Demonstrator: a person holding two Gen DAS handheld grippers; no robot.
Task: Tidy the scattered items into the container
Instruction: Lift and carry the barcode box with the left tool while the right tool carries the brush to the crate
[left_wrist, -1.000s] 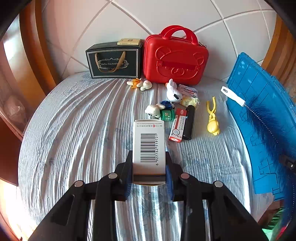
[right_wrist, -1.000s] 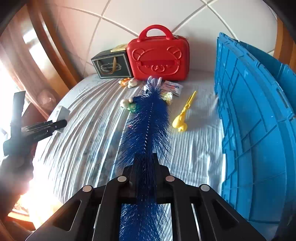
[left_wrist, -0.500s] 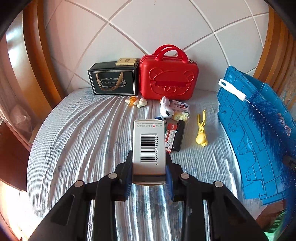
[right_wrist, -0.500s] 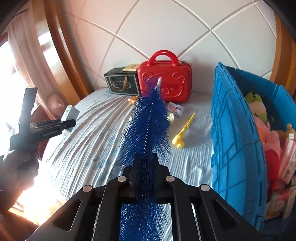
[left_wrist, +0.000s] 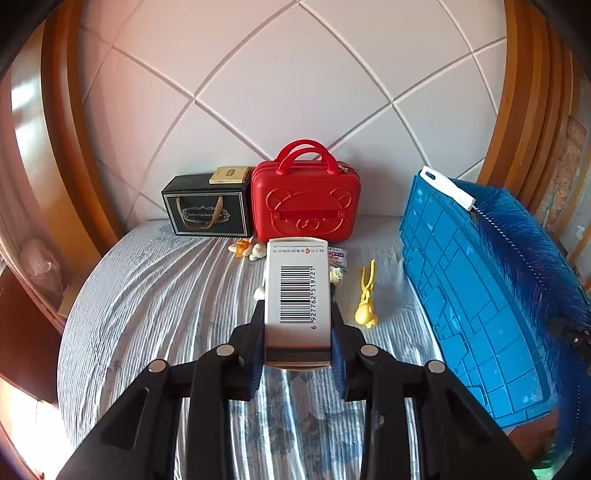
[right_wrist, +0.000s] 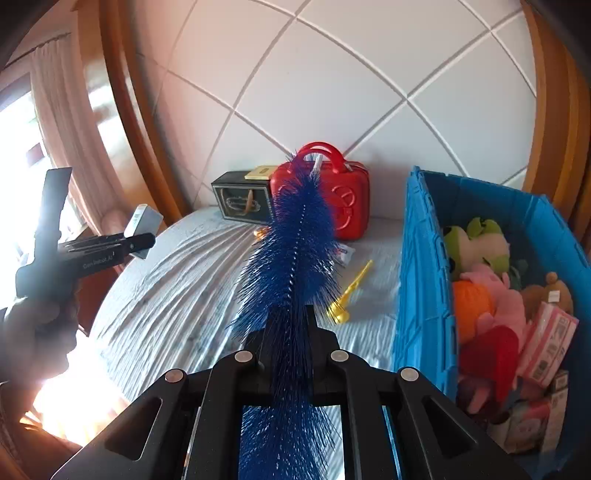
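My left gripper (left_wrist: 297, 328) is shut on a white box with a barcode (left_wrist: 297, 291), held high above the bed; it also shows in the right wrist view (right_wrist: 142, 225). My right gripper (right_wrist: 288, 328) is shut on a blue bottle brush (right_wrist: 295, 243), whose white handle (left_wrist: 448, 188) reaches over the blue crate (left_wrist: 469, 295). The crate (right_wrist: 421, 280) stands at the right and holds plush toys and boxes. A yellow clip toy (left_wrist: 365, 295) and small toys (left_wrist: 245, 249) lie on the bed.
A red bear case (left_wrist: 306, 199) and a black gift box (left_wrist: 207, 210) stand at the back against the padded headboard. The bed has a striped grey sheet (left_wrist: 166, 302). Wooden frame pieces curve along both sides.
Both grippers have risen and tilted up with their loads. The crate's inside has come into the right wrist view. The box now hides the toys in the middle of the bed.
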